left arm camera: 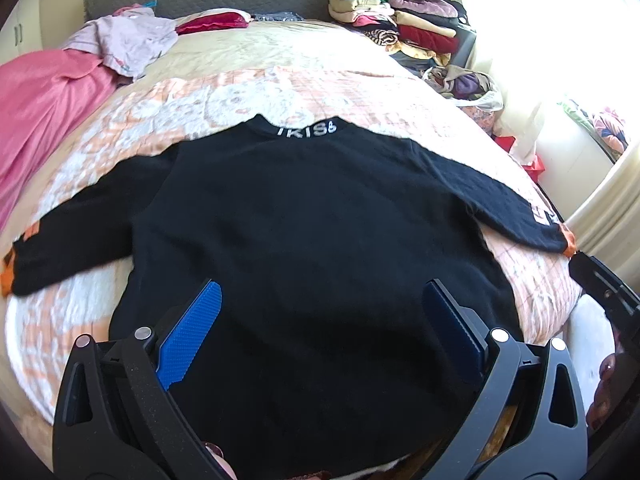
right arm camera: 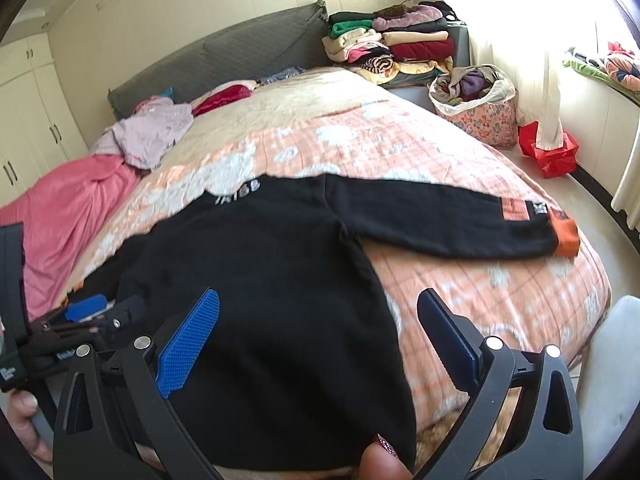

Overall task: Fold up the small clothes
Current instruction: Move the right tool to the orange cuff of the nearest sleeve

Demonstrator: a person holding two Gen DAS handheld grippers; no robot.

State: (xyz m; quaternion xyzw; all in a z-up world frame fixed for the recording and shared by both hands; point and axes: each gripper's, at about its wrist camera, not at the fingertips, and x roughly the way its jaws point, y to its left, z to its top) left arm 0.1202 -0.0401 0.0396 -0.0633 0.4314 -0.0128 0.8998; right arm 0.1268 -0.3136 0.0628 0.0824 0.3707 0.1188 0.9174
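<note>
A small black sweater [left arm camera: 304, 216] with white neck lettering and orange cuffs lies spread flat on the bed, sleeves out to both sides. It also shows in the right wrist view [right arm camera: 260, 280]. My left gripper [left arm camera: 320, 300] is open above the sweater's lower body, empty. My right gripper [right arm camera: 320, 312] is open over the sweater's right hem edge, empty. The left gripper [right arm camera: 86, 308] shows at the left of the right wrist view. The right sleeve [right arm camera: 440, 216] stretches toward the bed's right edge.
The bed has a peach and white quilt [right arm camera: 460, 280]. A pink blanket [left arm camera: 44, 100] and a lilac garment [left arm camera: 128, 44] lie far left. Folded clothes are stacked [right arm camera: 392, 44] by the headboard. A floral bag [right arm camera: 476, 108] and red bag [right arm camera: 548, 152] stand on the floor at right.
</note>
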